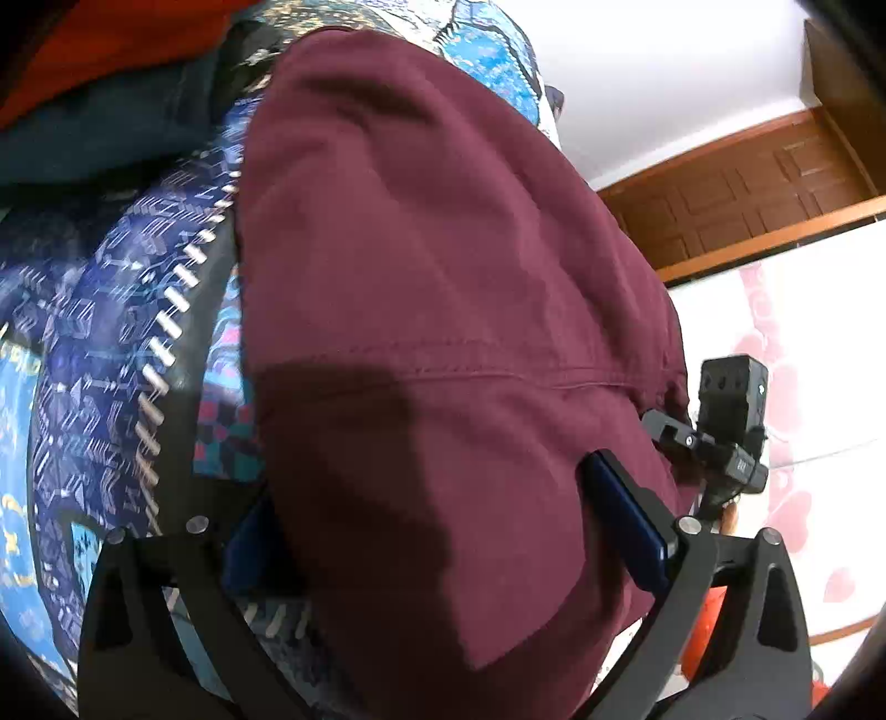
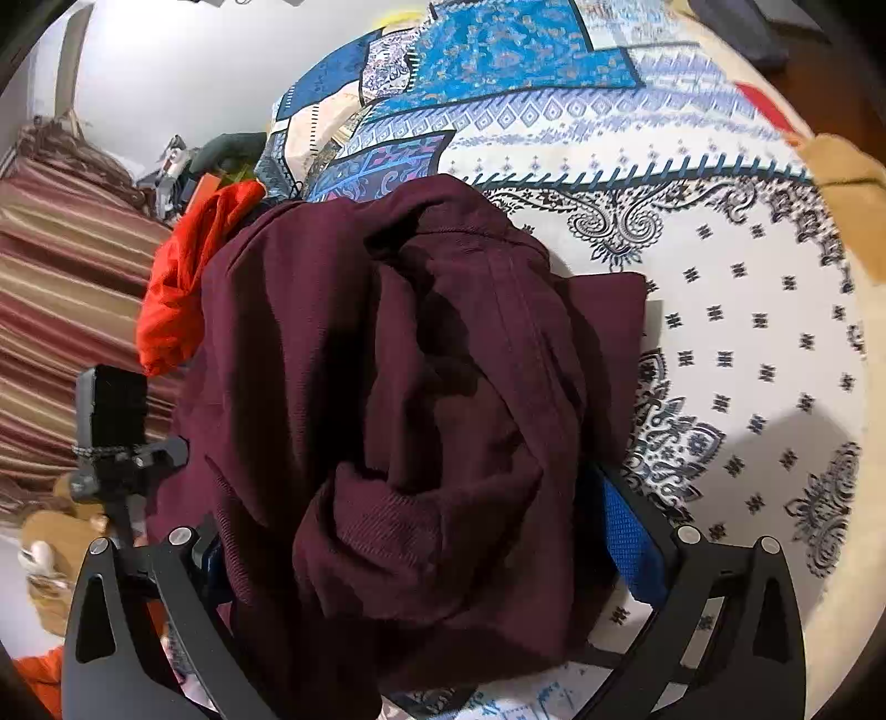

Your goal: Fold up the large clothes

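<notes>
A large maroon garment (image 1: 432,332) fills the left wrist view, draped between the fingers of my left gripper (image 1: 437,531), which is shut on it; one blue pad (image 1: 626,526) shows at its right side. In the right wrist view the same maroon garment (image 2: 398,399) lies bunched in folds on the patterned bedsheet (image 2: 720,310). My right gripper (image 2: 421,531) is shut on a thick bundle of it, with a blue pad (image 2: 626,526) showing at the right. The right gripper's body (image 1: 725,426) appears at the garment's right edge in the left wrist view.
A red cloth (image 2: 188,277) lies at the garment's far left. A dark blue garment (image 1: 111,122) and red cloth (image 1: 99,50) lie at the upper left. A wooden door (image 1: 747,188) and striped curtain (image 2: 61,310) stand beyond the bed.
</notes>
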Demonstrator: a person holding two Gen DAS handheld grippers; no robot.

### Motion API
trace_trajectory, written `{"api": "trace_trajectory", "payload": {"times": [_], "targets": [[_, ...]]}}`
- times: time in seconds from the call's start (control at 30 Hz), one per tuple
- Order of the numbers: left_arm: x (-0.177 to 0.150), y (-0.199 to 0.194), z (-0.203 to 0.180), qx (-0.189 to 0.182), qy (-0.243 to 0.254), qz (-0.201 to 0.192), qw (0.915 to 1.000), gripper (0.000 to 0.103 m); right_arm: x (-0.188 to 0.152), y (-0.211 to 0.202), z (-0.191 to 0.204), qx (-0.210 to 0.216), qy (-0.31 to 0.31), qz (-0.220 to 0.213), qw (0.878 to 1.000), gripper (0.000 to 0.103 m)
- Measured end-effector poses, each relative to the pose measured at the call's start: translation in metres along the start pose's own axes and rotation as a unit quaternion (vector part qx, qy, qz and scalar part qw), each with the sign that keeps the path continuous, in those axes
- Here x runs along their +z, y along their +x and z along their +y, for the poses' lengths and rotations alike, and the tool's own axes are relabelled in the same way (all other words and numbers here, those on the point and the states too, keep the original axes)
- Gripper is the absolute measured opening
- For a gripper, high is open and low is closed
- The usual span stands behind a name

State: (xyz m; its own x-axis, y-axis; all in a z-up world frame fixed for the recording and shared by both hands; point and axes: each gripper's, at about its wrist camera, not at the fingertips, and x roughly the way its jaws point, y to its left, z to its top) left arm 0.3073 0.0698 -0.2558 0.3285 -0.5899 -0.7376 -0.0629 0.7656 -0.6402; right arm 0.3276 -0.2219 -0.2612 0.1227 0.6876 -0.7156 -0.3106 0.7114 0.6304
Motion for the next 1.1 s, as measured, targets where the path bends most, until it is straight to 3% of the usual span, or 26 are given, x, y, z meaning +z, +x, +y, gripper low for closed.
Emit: {"api": "trace_trajectory", "payload": {"times": [0.07, 0.13, 0.23, 0.33, 0.4, 0.5, 0.7, 0.87, 1.1], "targets": [[0.001, 0.002, -0.003, 0.001, 0.002, 0.001, 1.0000, 0.102, 0.002, 0.001, 0.001, 0.004, 0.005, 0.000, 1.000, 0.103], [-0.001, 0.000, -0.007, 0.003, 0.005, -0.002, 1.0000, 0.099, 0.001, -0.001, 0.005, 0.012, 0.002, 0.000, 1.000, 0.092], [-0.004, -0.006, -0.009, 0.005, 0.002, -0.027, 0.9996, 0.084, -0.002, -0.005, 0.013, 0.012, -0.002, -0.012, 1.000, 0.084], [-0.007, -0.016, -0.009, 0.000, -0.010, -0.046, 0.9989, 0.067, -0.006, -0.012, 0.019, 0.006, 0.001, -0.022, 1.000, 0.070], [-0.007, -0.024, -0.015, -0.001, -0.005, -0.054, 0.9985, 0.055, -0.008, -0.019, 0.026, 0.002, -0.003, -0.027, 1.000, 0.054], [-0.005, -0.041, -0.037, 0.019, 0.037, -0.069, 0.9967, 0.049, -0.005, -0.032, 0.040, 0.004, -0.015, -0.036, 0.999, 0.041], [-0.004, -0.102, -0.073, -0.008, 0.087, -0.118, 0.9891, 0.047, 0.003, -0.070, 0.085, 0.031, -0.046, -0.081, 0.995, 0.038], [0.008, -0.172, -0.099, -0.011, 0.120, -0.173, 0.9774, 0.047, 0.028, -0.094, 0.152, 0.031, -0.100, -0.127, 0.986, 0.037], [0.038, -0.273, -0.095, 0.010, 0.144, -0.244, 0.9589, 0.047, 0.077, -0.085, 0.242, 0.055, -0.162, -0.168, 0.971, 0.037]]}}
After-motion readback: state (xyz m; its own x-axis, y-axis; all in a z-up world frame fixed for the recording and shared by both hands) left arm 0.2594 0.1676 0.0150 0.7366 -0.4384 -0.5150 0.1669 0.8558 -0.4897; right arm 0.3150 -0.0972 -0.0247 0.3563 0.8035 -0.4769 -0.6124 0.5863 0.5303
